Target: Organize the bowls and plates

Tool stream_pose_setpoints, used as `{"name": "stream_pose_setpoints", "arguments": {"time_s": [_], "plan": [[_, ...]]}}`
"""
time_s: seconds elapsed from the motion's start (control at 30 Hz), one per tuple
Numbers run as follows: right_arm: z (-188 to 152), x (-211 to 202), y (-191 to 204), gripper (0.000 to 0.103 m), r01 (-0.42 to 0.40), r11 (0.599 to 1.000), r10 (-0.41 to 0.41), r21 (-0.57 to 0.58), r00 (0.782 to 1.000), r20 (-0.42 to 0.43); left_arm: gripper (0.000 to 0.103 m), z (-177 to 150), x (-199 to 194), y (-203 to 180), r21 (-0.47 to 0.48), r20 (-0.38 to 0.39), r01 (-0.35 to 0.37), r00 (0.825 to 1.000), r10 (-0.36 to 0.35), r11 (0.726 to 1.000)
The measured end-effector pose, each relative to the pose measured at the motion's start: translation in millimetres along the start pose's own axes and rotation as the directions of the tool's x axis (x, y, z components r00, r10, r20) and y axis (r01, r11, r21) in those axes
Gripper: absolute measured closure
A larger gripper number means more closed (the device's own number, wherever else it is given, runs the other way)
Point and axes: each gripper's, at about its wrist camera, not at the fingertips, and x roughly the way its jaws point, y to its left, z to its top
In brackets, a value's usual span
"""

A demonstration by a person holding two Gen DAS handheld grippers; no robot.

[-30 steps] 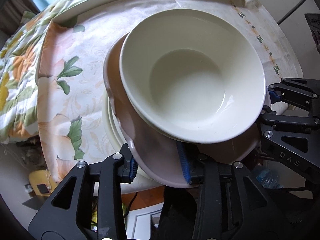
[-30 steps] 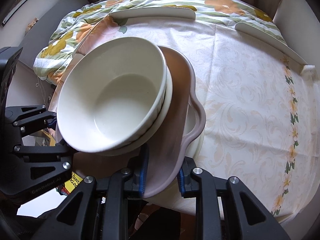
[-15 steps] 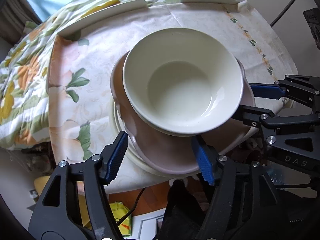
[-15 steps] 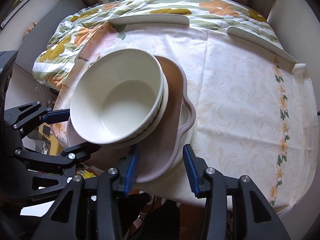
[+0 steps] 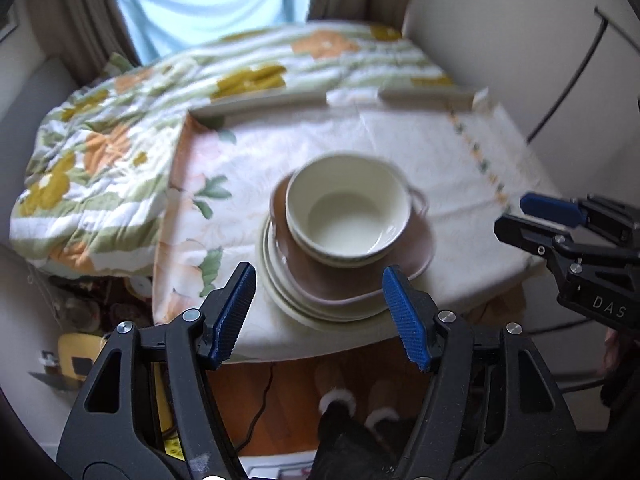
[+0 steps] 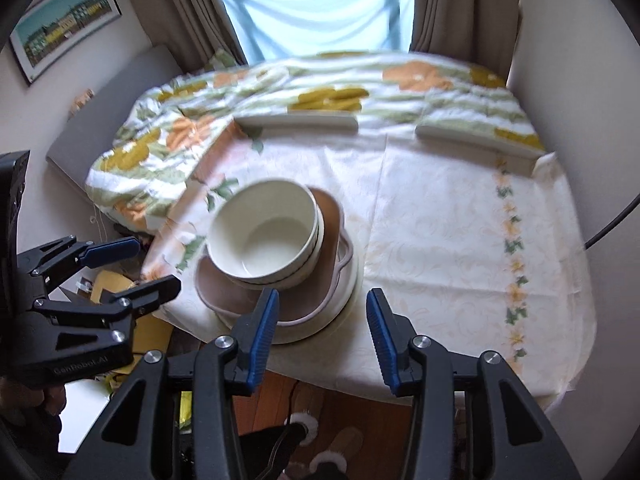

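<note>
Glossy ceramic bowl (image 5: 347, 210), matt pink plate (image 5: 404, 268), woven tablecloth (image 5: 424, 148)

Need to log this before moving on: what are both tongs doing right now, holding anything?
Left tongs: open, holding nothing, clear of the stacked dishes.
Right tongs: open, holding nothing.

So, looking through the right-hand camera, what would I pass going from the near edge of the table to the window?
Right gripper → stack of plates with the cream bowl on top → bare tablecloth → floral quilt → window.
</note>
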Motion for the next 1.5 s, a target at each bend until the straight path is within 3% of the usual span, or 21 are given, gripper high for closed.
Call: {"name": "stream_pose_setpoints", "arguments": {"time_s": [0.1, 0.17, 0.2, 0.23, 0.27, 0.3, 0.37, 0.5, 0.73, 1.2, 1.5], "plan": [[-3.3, -52.5, -7.7, 0.062, 0.020, 1.000, -0.021, 0.005, 0.994, 0.109, 0.038, 0.9, -53.9, -13.5, -0.041, 0.142, -0.011, 0.990, 0.017, 0.999], [-4.6, -85.3, -10.3, 0.058, 0.051, 0.999, -0.052, 0.008, 0.982, 0.181, 0.027, -0.4, -87.6, -23.1, -0.066, 0.237, -0.025, 0.971, 0.040, 0.998], [-4.8, -102.8, -12.3, 0.045, 0.069, 0.998, -0.070, 0.012, 0.972, 0.223, 0.016, -1.1, -104.6, -27.9, -0.079, 0.289, -0.029, 0.956, 0.051, 0.996], [-6.0, -118.4, -13.5, 0.023, 0.081, 0.997, -0.084, 0.019, 0.962, 0.259, 0.003, -2.1, -119.1, -31.7, -0.091, 0.336, -0.031, 0.940, 0.060, 0.995], [-6.5, -131.1, -14.6, 0.006, 0.091, 0.995, -0.095, 0.027, 0.952, 0.292, 0.000, -4.0, -133.6, -35.7, -0.101, 0.384, -0.031, 0.921, 0.068, 0.994], [-7.6, -143.8, -14.8, 0.002, 0.103, 0.994, -0.109, 0.037, 0.939, 0.325, 0.000, -7.0, -148.0, -39.5, -0.106, 0.434, -0.031, 0.898, 0.074, 0.994], [-10.9, -162.3, -14.0, 0.001, 0.136, 0.989, -0.145, 0.052, 0.916, 0.375, 0.000, -9.7, -164.2, -46.3, -0.100, 0.474, -0.040, 0.876, 0.083, 0.994], [-18.9, -187.8, -9.2, 0.001, 0.187, 0.980, -0.199, 0.071, 0.868, 0.455, 0.000, -13.5, -179.1, -52.2, -0.099, 0.498, -0.064, 0.861, 0.106, 0.993], [-30.7, -197.0, 0.0, 0.001, 0.207, 0.973, -0.229, 0.098, 0.840, 0.492, 0.000, -24.5, -190.0, -59.1, -0.074, 0.556, -0.097, 0.822, 0.122, 0.993], [-37.1, -198.2, 5.9, 0.001, 0.208, 0.971, -0.239, 0.118, 0.832, 0.501, 0.000, -33.7, -199.2, -62.0, -0.070, 0.596, -0.131, 0.789, 0.146, 0.989], [-38.5, -195.1, 9.0, 0.001, 0.209, 0.970, -0.243, 0.123, 0.837, 0.490, 0.000, -35.7, -202.2, -61.9, -0.067, 0.597, -0.136, 0.788, 0.149, 0.988]]}}
